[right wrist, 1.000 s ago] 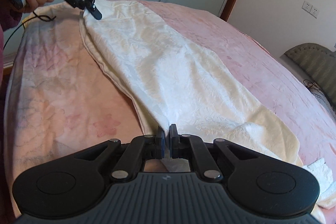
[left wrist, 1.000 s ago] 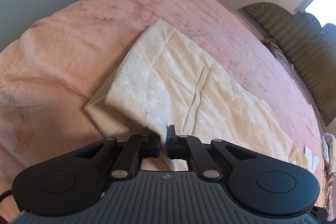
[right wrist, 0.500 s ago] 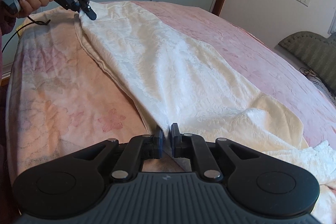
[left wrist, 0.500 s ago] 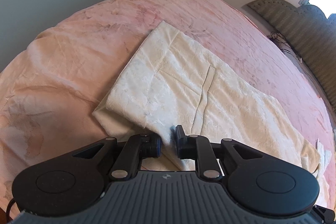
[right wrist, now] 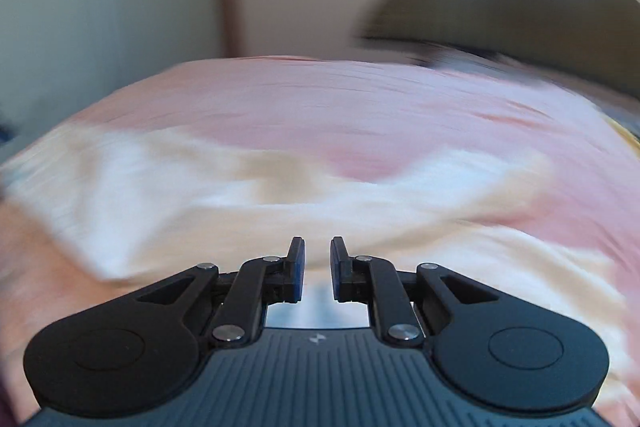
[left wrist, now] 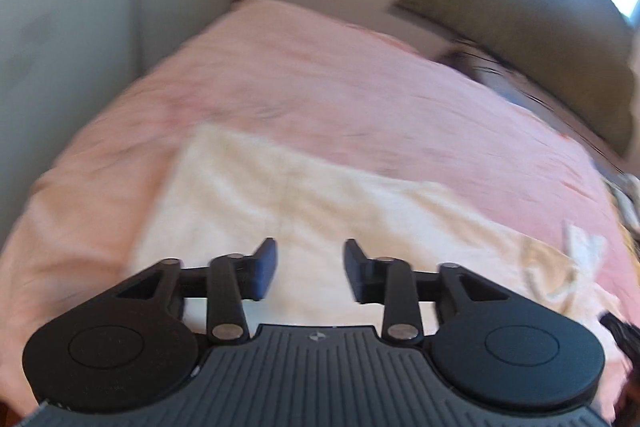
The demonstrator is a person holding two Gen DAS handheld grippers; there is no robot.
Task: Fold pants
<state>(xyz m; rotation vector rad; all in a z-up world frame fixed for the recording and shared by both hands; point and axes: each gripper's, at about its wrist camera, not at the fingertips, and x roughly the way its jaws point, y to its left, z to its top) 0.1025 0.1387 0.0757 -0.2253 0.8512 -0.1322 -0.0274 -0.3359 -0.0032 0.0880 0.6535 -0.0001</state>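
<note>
Both have released since earlier: left hand-held gripper [left wrist: 308, 269] wide apart, right hand-held gripper [right wrist: 317, 269] slightly apart, above pants [left wrist: 288, 203]. Risk: unpinned fold slips.

The pants [left wrist: 304, 203] are cream-white, softly textured, lying flat on pink bedding; in the left view they stretch ahead of the spread fingers [left wrist: 266, 267] and off to their right, one squared end ahead-left; in the right view the blurred, rumpled cloth [right wrist: 256, 211] runs crosswise just beyond the fingers [right wrist: 297, 263].
</note>
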